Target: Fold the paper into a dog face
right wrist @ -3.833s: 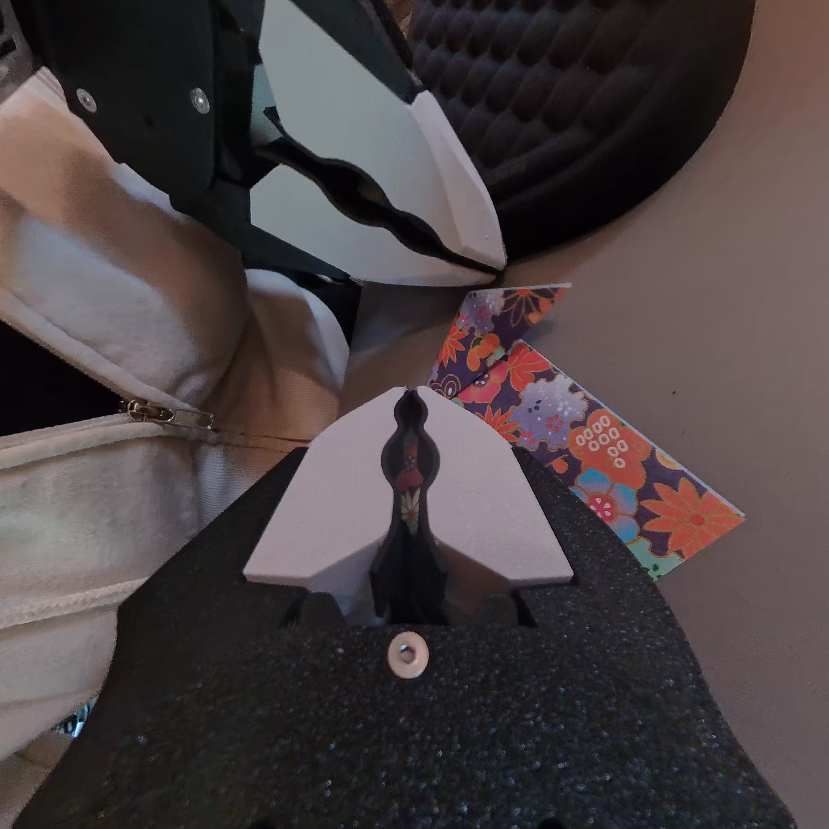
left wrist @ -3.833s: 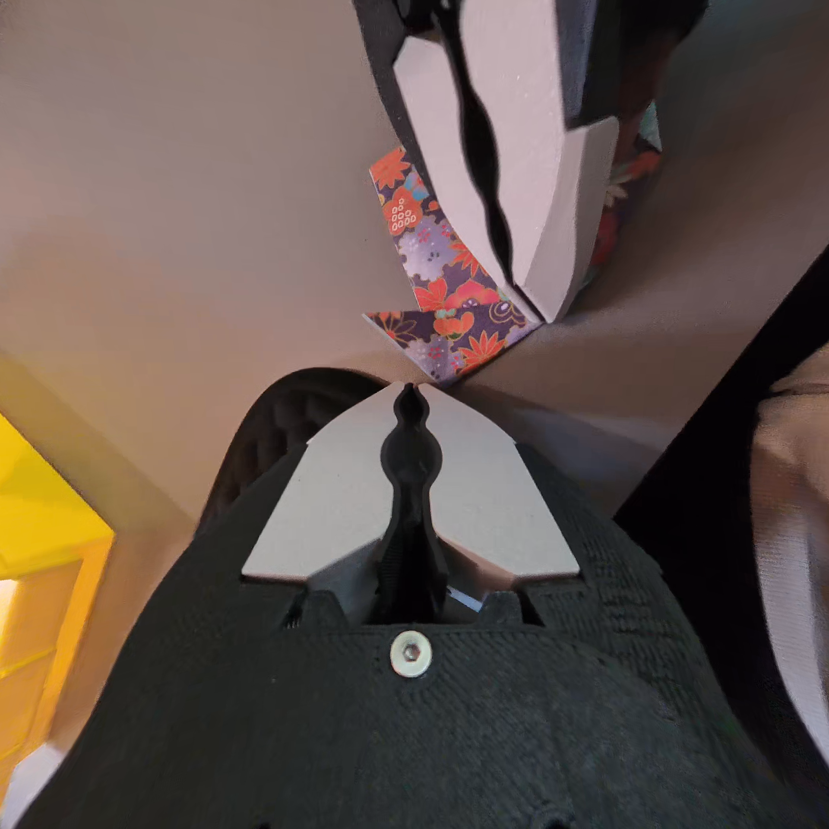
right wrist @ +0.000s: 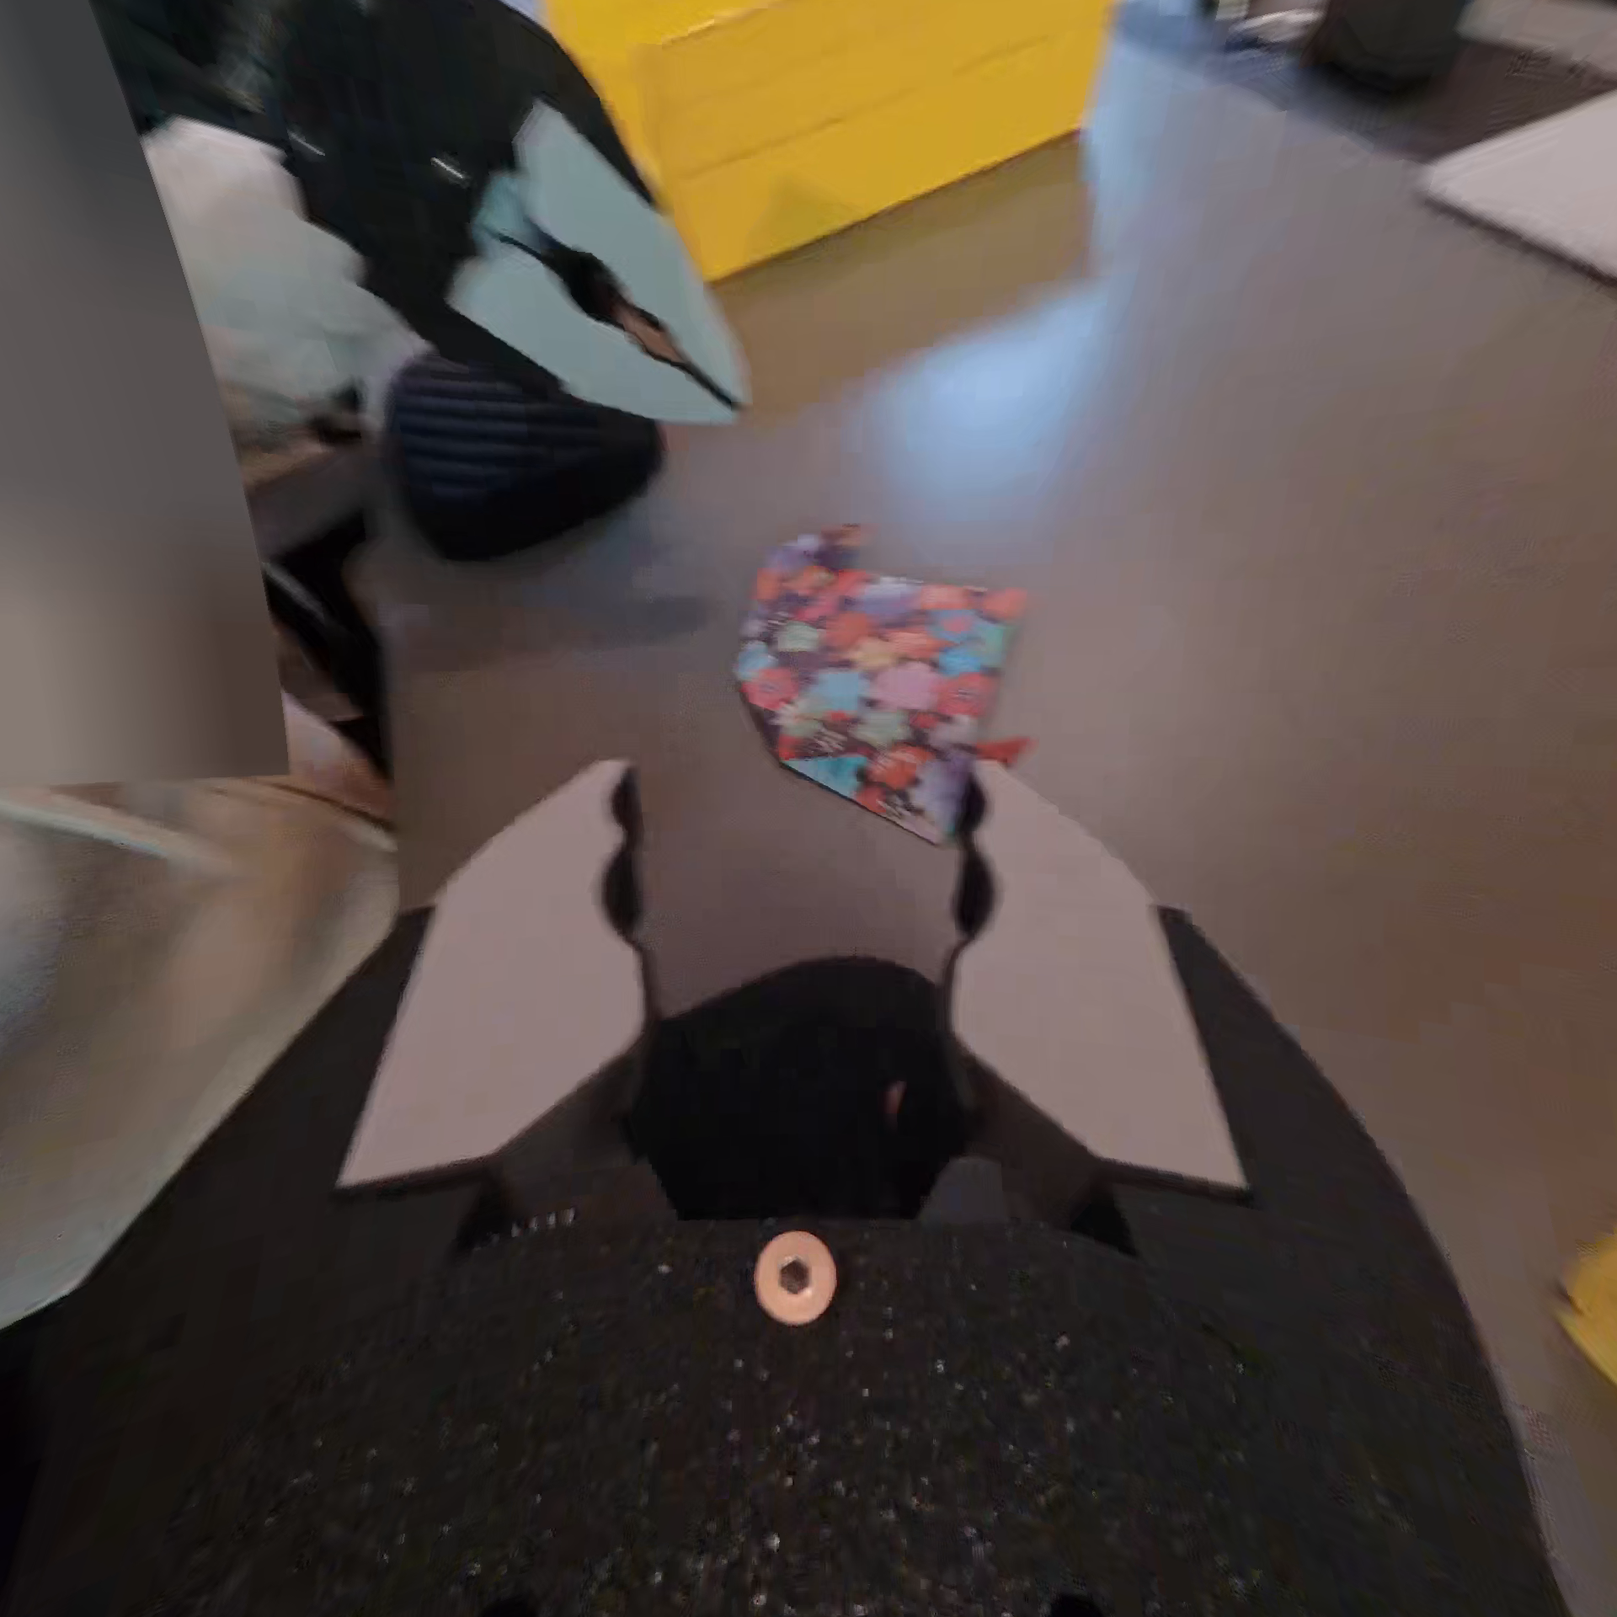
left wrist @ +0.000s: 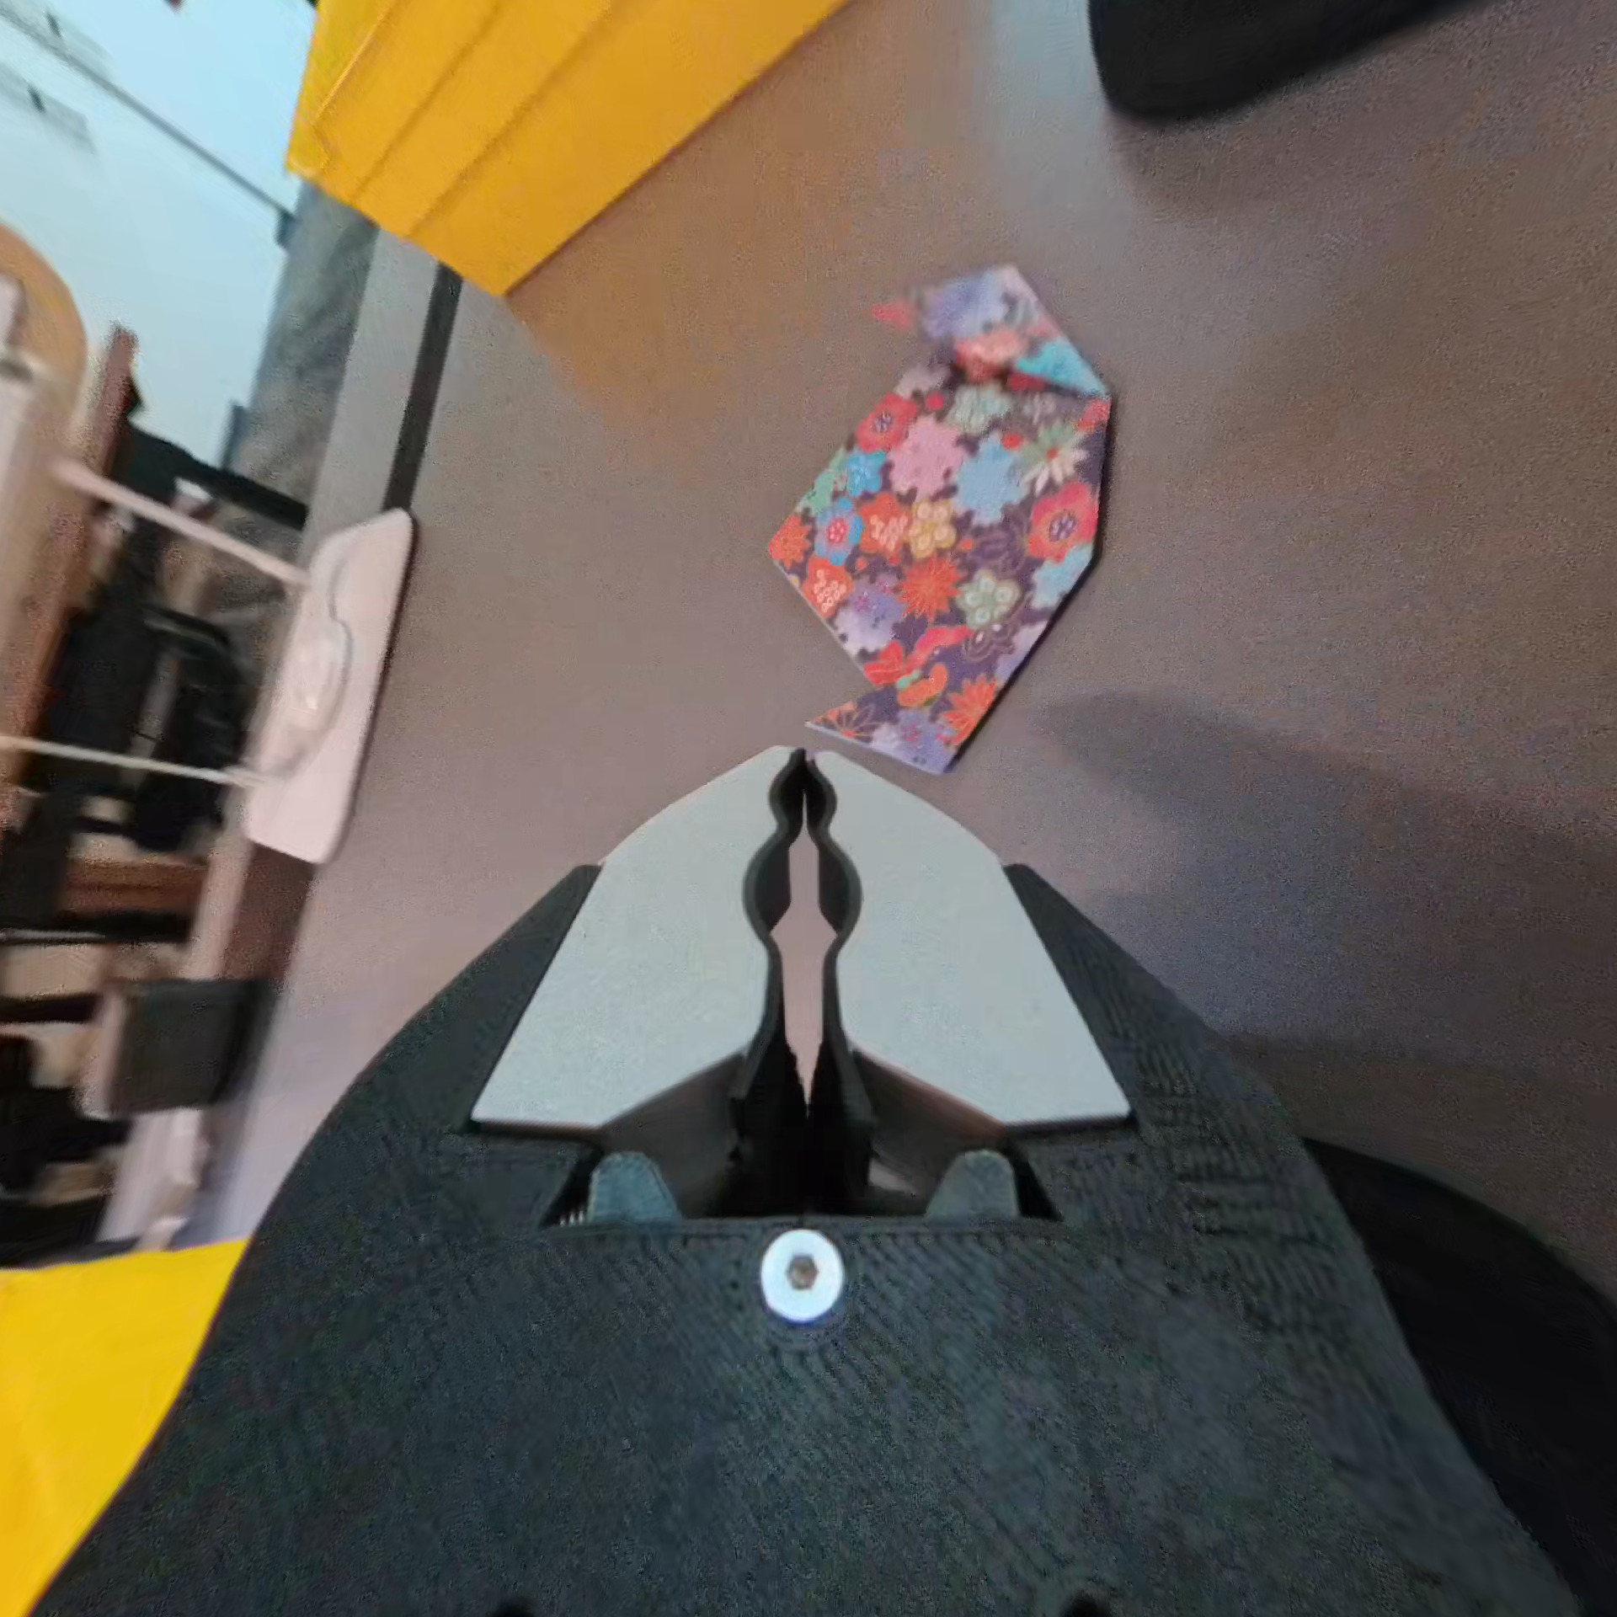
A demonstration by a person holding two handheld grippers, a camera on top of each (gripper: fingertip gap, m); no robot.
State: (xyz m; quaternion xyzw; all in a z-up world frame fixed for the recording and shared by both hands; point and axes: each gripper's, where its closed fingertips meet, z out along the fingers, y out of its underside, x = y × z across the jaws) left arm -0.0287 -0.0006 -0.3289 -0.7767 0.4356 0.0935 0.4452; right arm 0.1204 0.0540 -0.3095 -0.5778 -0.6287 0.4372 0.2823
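Note:
The folded floral paper [left wrist: 954,525] lies flat on the grey-brown table [left wrist: 612,542], free of both grippers. It also shows in the right wrist view [right wrist: 875,682], blurred. My left gripper [left wrist: 803,761] is shut and empty, lifted just short of the paper's near folded corner. My right gripper [right wrist: 796,787] is open and empty, raised above the table with the paper just beyond its right finger. The left gripper also shows in the right wrist view [right wrist: 726,398], up and to the left of the paper, shut.
A yellow box [left wrist: 542,114] stands at the table's far side, also in the right wrist view [right wrist: 857,105]. A black quilted pad [right wrist: 516,472] lies left of the paper. A white device [left wrist: 332,682] sits at the table edge. A person's light sleeve [right wrist: 157,962] is at left.
Both grippers have let go of the paper and pulled back and up. The right gripper has opened. The paper now lies flat with its corners folded.

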